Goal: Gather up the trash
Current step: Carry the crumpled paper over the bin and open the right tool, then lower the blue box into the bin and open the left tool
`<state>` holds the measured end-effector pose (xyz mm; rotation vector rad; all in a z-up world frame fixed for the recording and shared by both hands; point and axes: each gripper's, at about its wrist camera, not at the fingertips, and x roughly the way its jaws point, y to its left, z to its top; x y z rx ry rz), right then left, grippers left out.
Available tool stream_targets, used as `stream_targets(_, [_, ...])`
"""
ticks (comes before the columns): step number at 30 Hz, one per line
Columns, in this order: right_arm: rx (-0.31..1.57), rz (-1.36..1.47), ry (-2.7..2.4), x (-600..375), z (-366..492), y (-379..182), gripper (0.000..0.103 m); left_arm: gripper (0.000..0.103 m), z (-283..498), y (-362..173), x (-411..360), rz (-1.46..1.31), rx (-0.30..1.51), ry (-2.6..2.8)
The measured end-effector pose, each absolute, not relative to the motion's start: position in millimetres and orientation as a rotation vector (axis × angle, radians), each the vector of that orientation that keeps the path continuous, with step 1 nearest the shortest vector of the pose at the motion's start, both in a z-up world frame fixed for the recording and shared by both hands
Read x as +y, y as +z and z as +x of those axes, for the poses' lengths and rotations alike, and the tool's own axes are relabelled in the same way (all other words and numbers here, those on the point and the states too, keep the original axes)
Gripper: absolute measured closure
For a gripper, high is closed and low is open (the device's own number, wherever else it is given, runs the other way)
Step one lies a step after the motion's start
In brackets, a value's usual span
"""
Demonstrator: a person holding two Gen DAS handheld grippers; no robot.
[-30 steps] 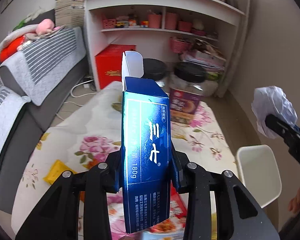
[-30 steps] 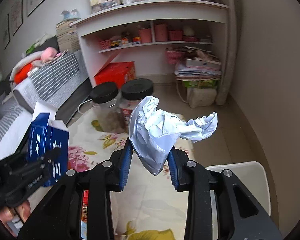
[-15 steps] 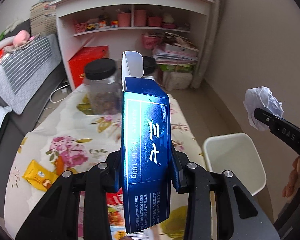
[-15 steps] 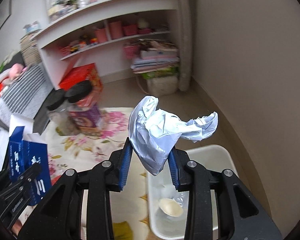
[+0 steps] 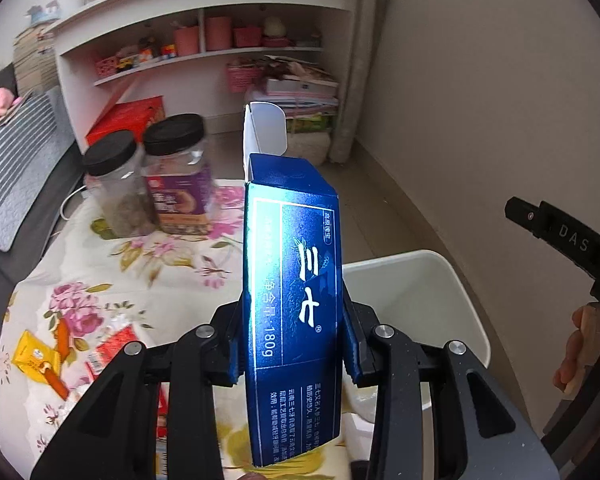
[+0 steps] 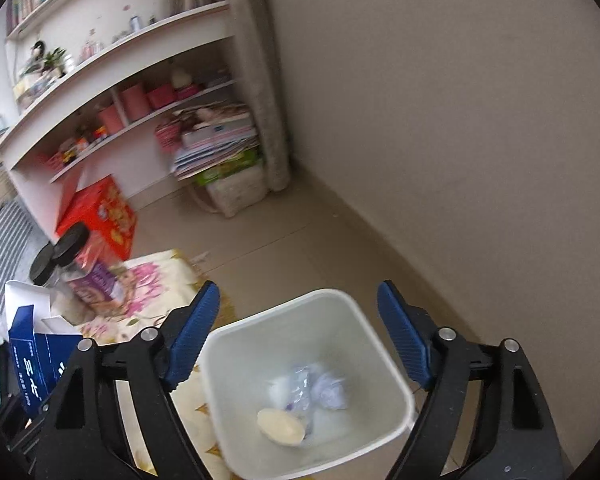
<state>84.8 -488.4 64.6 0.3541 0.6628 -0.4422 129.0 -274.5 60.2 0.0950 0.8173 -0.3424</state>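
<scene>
Over white bin (image 6: 364,328) | right hand-held gripper (image 6: 298,336) spread wide | left hand-held gripper (image 5: 292,344) pinching blue box (image 5: 292,280)

A blue toothpaste box (image 5: 296,296) stands upright, top flap open, just left of the white trash bin (image 6: 236,364). Inside the bin lie a crumpled white wrapper (image 6: 332,394) and a pale oval scrap (image 6: 280,426).

soft daylight | fisheye-bent edges, dark corners | right view motion-blurred
</scene>
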Motion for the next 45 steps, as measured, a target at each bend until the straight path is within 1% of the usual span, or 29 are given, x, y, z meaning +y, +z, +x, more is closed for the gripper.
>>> stream_targets(6, [0.637, 0.362, -0.56, -514, 66, 66, 0.013, 0.066, 123, 59, -312, 0.118, 0.825, -0.384])
stream_targets(12, [0.625, 0.381, -0.663, -537, 48, 67, 0.01, 0.065, 120, 60, -346, 0.145, 0.822, -0.423])
stream_targets(15, [0.613, 0.368, -0.72, -542, 41, 69, 0.008, 0.063, 121, 60, -359, 0.151, 0.829, -0.442])
stream_targets(17, [0.608, 0.373, -0.746, -547, 36, 70, 0.007, 0.055, 123, 58, -364, 0.15, 0.845, -0.45])
stream_targets(22, [0.608, 0.384, -0.764, -550, 30, 71, 0.007, 0.04, 124, 56, -369, 0.148, 0.856, -0.461])
stream_targets(29, [0.592, 0.338, -0.762, -537, 31, 77, 0.007, 0.038, 122, 60, -358, 0.158, 0.838, -0.431])
stream_targets(32, [0.595, 0.316, -0.749, -527, 34, 79, 0.007, 0.034, 121, 63, -348, 0.163, 0.822, -0.41])
stream_targets(39, [0.596, 0.254, -0.716, -498, 43, 82, 0.007, 0.033, 119, 74, -318, 0.176, 0.759, -0.309])
stream_targets(41, [0.6, 0.244, -0.702, -492, 48, 83, 0.007, 0.027, 118, 79, -309, 0.177, 0.736, -0.277])
stream_targets(45, [0.611, 0.23, -0.661, -470, 54, 84, 0.007, 0.022, 119, 84, -287, 0.165, 0.706, -0.211])
